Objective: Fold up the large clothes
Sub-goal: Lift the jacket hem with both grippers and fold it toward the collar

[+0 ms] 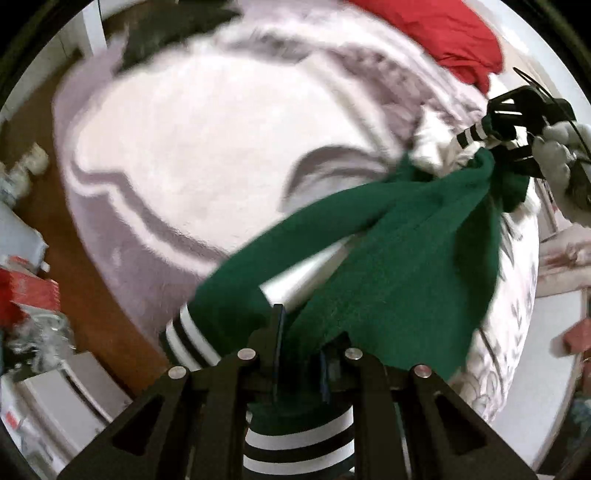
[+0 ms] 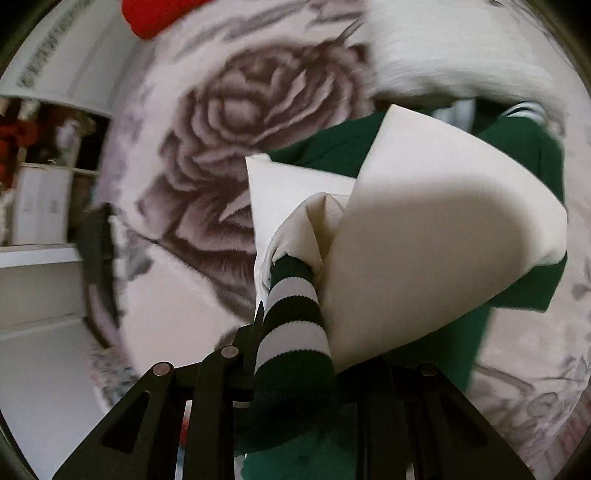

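The green jacket (image 1: 388, 258), w/ cream sleeves and green-and-white striped rib trim, hangs stretched between your two grippers above the bed (image 1: 192, 147), off the floral blanket rather than lying on it. In the left wrist view it runs as a sagging band from lower centre of frame up to the right edge. You probably hold it by two far-apart trim points so the body drops open and flat, ready to lay out for the first fold.

Left gripper (image 1: 295, 354): jaws nearly closed, clamped on the striped hem; green cloth bunches right over the fingers at bottom centre, and a band of stripes shows below them. So the jacket starts at the fingertips and falls away up and right.

Right gripper (image 2: 291, 332): jaws drawn in tight around a striped cuff (image 2: 291, 306), which comes up from between the fingers at lower centre of the right wrist view. The cream sleeve (image 2: 443, 240) balloons out above and right of it, w/ green body showing behind. The same gripper (image 1: 513, 122) appears at right edge of the left view, your gloved hand (image 1: 565, 155) behind it, cloth pinched.

A red garment (image 1: 443, 33) sits at top of frame on the bed, well apart from the jacket.
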A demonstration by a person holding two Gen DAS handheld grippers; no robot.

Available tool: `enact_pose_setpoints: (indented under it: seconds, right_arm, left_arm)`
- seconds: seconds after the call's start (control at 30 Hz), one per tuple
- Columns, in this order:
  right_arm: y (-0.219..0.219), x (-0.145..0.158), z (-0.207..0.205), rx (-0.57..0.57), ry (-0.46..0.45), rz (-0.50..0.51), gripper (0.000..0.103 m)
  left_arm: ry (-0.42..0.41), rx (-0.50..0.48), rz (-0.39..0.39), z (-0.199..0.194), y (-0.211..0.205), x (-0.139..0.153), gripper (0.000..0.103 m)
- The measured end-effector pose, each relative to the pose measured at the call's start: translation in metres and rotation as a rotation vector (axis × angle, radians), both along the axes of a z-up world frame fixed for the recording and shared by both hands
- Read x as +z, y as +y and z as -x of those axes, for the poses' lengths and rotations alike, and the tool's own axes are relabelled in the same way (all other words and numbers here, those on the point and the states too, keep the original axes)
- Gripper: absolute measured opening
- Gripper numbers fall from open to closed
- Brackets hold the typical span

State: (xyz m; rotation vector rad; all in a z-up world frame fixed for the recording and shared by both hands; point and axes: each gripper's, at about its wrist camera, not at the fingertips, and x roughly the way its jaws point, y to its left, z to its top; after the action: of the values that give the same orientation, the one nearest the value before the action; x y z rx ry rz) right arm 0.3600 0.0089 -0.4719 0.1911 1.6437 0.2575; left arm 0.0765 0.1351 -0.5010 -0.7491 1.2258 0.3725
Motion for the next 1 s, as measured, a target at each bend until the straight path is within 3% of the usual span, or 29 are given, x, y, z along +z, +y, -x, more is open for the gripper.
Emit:
enact_pose_setpoints:
  seconds: [0.07,0.1,0.13,0.2,0.27,0.3,0.4,0.5,0.57,0.6,0.63,0.67,0.7,0.77,0.87,1.0]
  right_arm:
    - [0.026,-0.035,-0.002,0.027,0.022,0.06,0.034]
    - [0.037,-0.054,-0.004,0.023,0.054,0.076,0.05]
    - [0.036,-0.065,-0.004,0.004,0.082,0.065,0.059]
    - [0.037,-0.072,-0.002,-0.014,0.124,0.009,0.074]
    - [0.034,-0.068,-0.002,0.008,0.136,-0.067,0.076]
    - [0.028,-0.062,0.001,0.021,0.148,-0.128,0.076]
    - [-0.007,-0.039,0.019,0.018,0.181,-0.303,0.076]
    - [-0.051,-0.024,0.05,0.033,0.16,-0.334,0.076]
    - [-0.078,-0.024,0.069,0.03,0.154,-0.327,0.076]
    - [-0.096,-0.027,0.083,0.014,0.157,-0.324,0.076]
    - [-0.108,-0.03,0.092,0.004,0.166,-0.321,0.076]
    - [-0.12,-0.039,0.102,-0.012,0.187,-0.313,0.076]
    - [-0.136,-0.049,0.115,-0.036,0.211,-0.31,0.076]
    - [-0.158,-0.064,0.135,-0.05,0.252,-0.288,0.076]
    - [-0.176,-0.077,0.162,-0.021,0.266,-0.261,0.076]
    - [-0.185,-0.095,0.201,0.023,0.304,-0.241,0.076]
  left_arm:
    - [-0.001,0.025,0.137,0.003,0.024,-0.033,0.024]
    - [-0.025,0.062,0.227,0.009,0.035,-0.047,0.026]
    - [-0.058,0.103,0.312,0.019,0.044,-0.053,0.03]
    - [-0.122,0.163,0.392,0.04,0.05,-0.052,0.042]
    - [-0.171,0.236,0.411,0.07,0.05,-0.042,0.064]
    - [-0.175,0.272,0.409,0.081,0.049,-0.038,0.068]
    - [-0.191,0.364,0.461,0.109,0.034,-0.032,0.068]
    - [-0.183,0.372,0.477,0.111,0.008,-0.03,0.068]
    - [-0.128,0.339,0.411,0.097,-0.005,-0.031,0.068]
    - [-0.083,0.321,0.341,0.087,-0.009,-0.034,0.068]
    - [-0.046,0.317,0.237,0.078,-0.013,-0.035,0.062]
    - [-0.052,0.332,0.176,0.074,-0.014,-0.032,0.031]
    - [-0.044,0.337,0.159,0.072,-0.013,-0.031,0.016]
    - [-0.076,0.367,0.119,0.076,-0.011,-0.015,0.009]
    - [-0.114,0.371,0.076,0.081,-0.007,0.004,0.009]
    - [-0.092,0.385,0.117,0.079,0.016,-0.017,0.009]
